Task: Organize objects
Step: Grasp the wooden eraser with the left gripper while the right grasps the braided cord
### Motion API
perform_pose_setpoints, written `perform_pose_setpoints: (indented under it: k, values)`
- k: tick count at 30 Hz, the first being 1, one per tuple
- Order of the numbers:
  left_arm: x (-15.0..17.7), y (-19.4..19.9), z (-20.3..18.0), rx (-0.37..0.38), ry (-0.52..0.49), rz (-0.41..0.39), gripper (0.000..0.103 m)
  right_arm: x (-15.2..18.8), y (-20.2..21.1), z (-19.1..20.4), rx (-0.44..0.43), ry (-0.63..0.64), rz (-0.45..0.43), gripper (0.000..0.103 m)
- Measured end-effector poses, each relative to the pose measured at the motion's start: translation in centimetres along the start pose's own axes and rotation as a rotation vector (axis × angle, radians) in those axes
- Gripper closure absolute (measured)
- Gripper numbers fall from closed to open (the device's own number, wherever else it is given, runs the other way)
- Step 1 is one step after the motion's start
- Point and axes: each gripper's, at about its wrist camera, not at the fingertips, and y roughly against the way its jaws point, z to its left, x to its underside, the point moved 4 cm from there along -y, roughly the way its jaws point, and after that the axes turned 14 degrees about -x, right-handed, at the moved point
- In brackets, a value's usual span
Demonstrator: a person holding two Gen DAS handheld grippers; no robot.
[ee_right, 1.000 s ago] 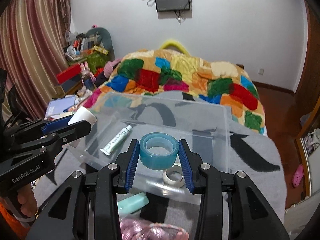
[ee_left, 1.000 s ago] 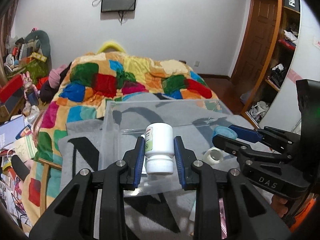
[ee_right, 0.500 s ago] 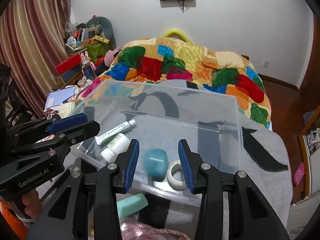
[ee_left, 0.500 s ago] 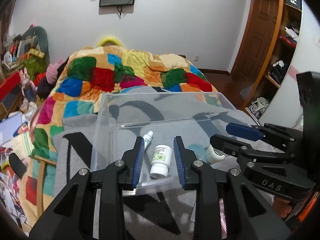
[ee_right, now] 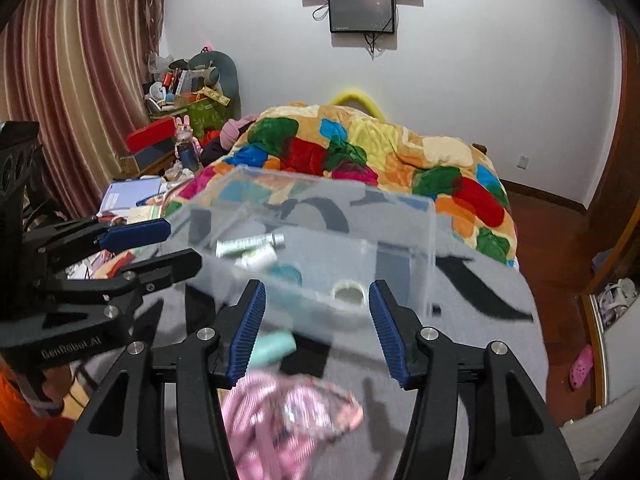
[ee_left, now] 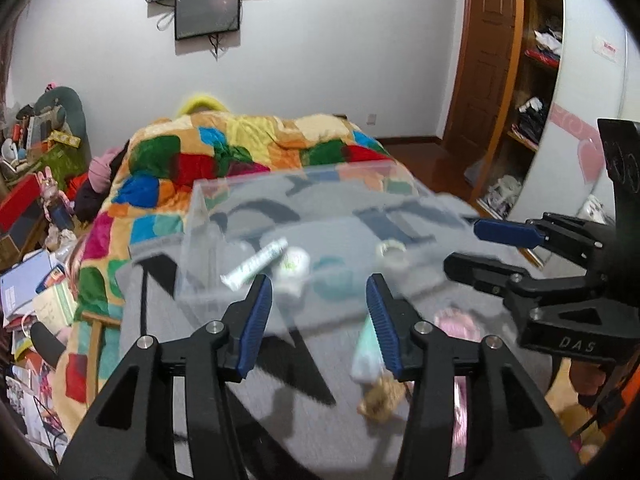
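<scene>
The grey blanket (ee_right: 480, 320) carries a clear bin (ee_right: 400, 236), mint tube (ee_right: 276, 346) and, seemingly, pink cords (ee_right: 280, 412).

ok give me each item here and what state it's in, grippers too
left gripper: open, empty
right gripper: open, empty
clear bin: lidless, upright
white tube: lying in bin
white bottle: on its side in bin
teal tape roll: in bin
white tape roll: in bin
mint bottle: lying outside bin

A patchwork quilt (ee_right: 360, 148) of bright colours covers the bed. A dark screen (ee_right: 362, 12) hangs on the white wall, striped curtains (ee_right: 68, 80) at one side, a wooden door (ee_left: 480, 60) opposite.
</scene>
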Motion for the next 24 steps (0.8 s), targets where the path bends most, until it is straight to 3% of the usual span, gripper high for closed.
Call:
perform_pose_setpoints:
  k: [7,12,14,16,20,24]
  values:
    - [5.0,-0.6,-1.0,0.028,-0.061,0.102,0.054,4.6,-0.2,0.1,-0.032,-0.007,0.074,0.053]
    - [7.4,-0.4,-2.5,0.078,-0.100,0.128,0.053,6.6,-1.0,0.6,-0.065,-0.006,0.112,0.055]
    - [7.8,-0.6,-3.4,0.087,-0.126,0.133,0.053,7.1,-1.5,0.7,-0.080,-0.003,0.129,0.064]
    - [7.9,-0.7,-4.1,0.090,-0.144,0.135,0.053,7.3,-1.7,0.8,-0.078,-0.004,0.130,0.067]
    - [7.7,-1.8,-4.6,0.083,-0.144,0.155,0.053,7.2,-1.5,0.4,-0.055,-0.016,0.122,0.089]
    - [7.7,-2.2,-4.6,0.087,-0.121,0.151,0.056,7.2,-1.3,-0.8,-0.063,-0.064,0.108,0.093]
